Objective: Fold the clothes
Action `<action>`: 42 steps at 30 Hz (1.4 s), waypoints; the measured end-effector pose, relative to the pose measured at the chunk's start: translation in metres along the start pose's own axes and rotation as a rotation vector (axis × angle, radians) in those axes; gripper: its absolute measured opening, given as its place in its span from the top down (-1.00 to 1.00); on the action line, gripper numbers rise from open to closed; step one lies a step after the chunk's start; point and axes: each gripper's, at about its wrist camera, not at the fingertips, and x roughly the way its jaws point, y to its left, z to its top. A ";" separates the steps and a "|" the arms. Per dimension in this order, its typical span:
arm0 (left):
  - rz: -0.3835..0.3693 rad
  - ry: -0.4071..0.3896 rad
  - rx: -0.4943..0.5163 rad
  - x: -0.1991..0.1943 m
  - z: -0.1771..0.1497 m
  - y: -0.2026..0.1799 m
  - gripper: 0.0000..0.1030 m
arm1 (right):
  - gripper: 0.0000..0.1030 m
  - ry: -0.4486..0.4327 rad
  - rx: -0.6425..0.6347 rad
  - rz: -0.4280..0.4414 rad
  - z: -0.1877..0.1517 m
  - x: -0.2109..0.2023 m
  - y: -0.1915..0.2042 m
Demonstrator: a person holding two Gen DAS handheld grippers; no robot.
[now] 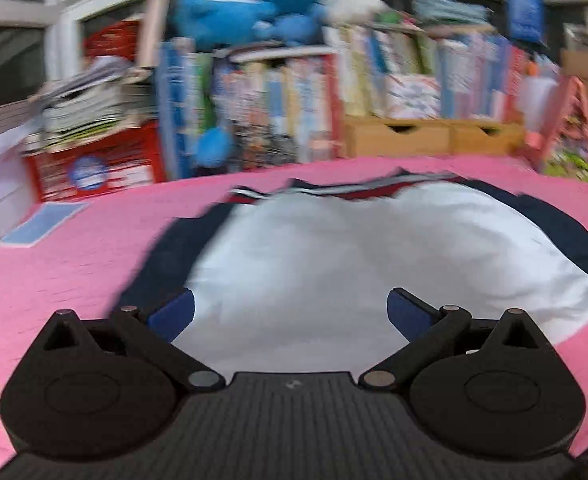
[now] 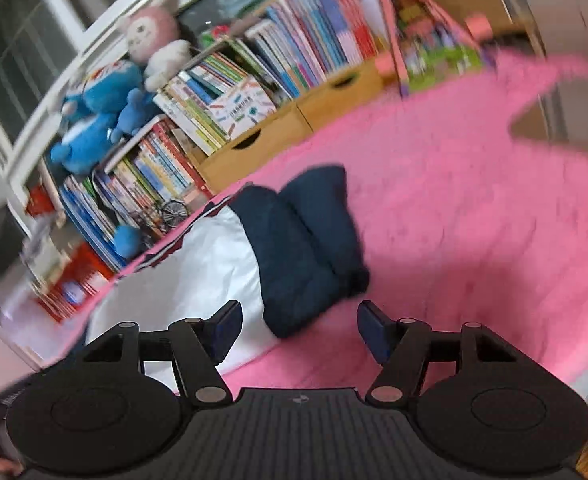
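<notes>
Lying spread on pink cloth-covered table (image 1: pixel 73 264): white cotton shirt with navy sleeves (image 1: pixel 334 264), right sleeve bunched | left gripper (image 1: pixel 289 312) wide open, empty, over hem | right gripper (image 2: pixel 300 330) wide open, empty, near sleeve | risk: pinching table cloth too; dragging crooked

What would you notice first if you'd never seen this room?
The bright pink cover fills most of both views. On it lies a white shirt with navy sleeves, right in front of both open grippers, left and right. Behind, a blue plush and a pink one sit atop crowded bookshelves.
</notes>
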 end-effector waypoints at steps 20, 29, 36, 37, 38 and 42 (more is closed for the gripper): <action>-0.065 0.066 -0.028 0.018 -0.015 -0.020 -1.00 | -0.75 -0.009 0.001 0.051 0.008 0.042 0.022; -0.097 0.088 -0.021 0.031 -0.026 -0.026 -1.00 | -0.75 -0.012 0.065 0.046 0.020 0.061 0.021; -0.111 0.078 -0.012 0.030 -0.028 -0.027 -1.00 | 0.11 0.001 0.130 -0.009 0.039 0.085 0.017; -0.115 0.076 -0.010 0.030 -0.028 -0.028 -1.00 | 0.20 0.000 0.110 -0.001 0.043 0.086 0.021; -0.118 0.075 -0.008 0.030 -0.029 -0.028 -1.00 | 0.26 -0.005 0.071 0.006 0.048 0.086 0.029; -0.133 0.069 -0.004 0.029 -0.030 -0.028 -1.00 | 0.36 -0.035 -0.139 0.064 0.065 0.088 0.080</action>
